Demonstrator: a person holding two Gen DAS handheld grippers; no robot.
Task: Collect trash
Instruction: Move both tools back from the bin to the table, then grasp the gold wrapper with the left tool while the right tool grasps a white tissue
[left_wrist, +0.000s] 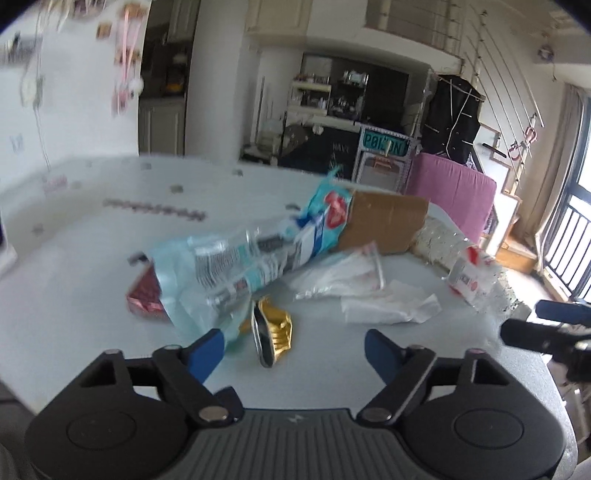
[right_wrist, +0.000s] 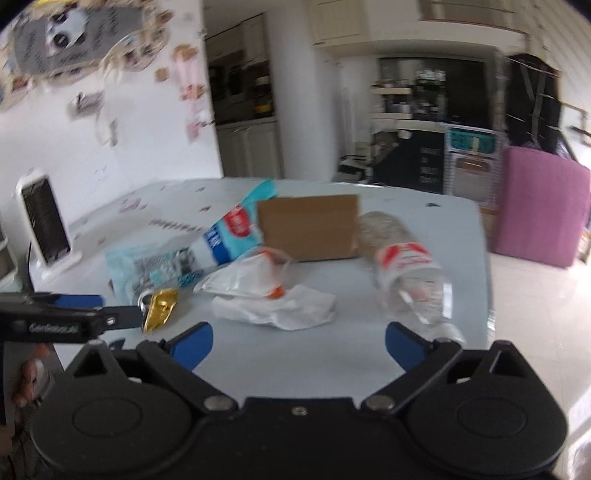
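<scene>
Trash spread on bench (left_wrist: 92, 192); my left gripper (left_wrist: 295, 345) jaws apart, crushed gold can (left_wrist: 273, 332) lying between, untouched; right gripper (right_wrist: 299, 341) jaws wide, empty; beyond, tissue (right_wrist: 280, 308), blue wrapper (left_wrist: 236, 266), cardboard (right_wrist: 308, 227), bottle (right_wrist: 402, 264).

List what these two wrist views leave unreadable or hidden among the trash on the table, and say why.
- Red packet: left wrist view, mostly covered by the blue plastic wrapper; absent from the right wrist view.
- Wrapper print: motion blur in both views.
- Clear bottle: its mouth is hidden behind the right gripper; label blurred.
- Cardboard box: its base is hidden behind a clear bag.
</scene>
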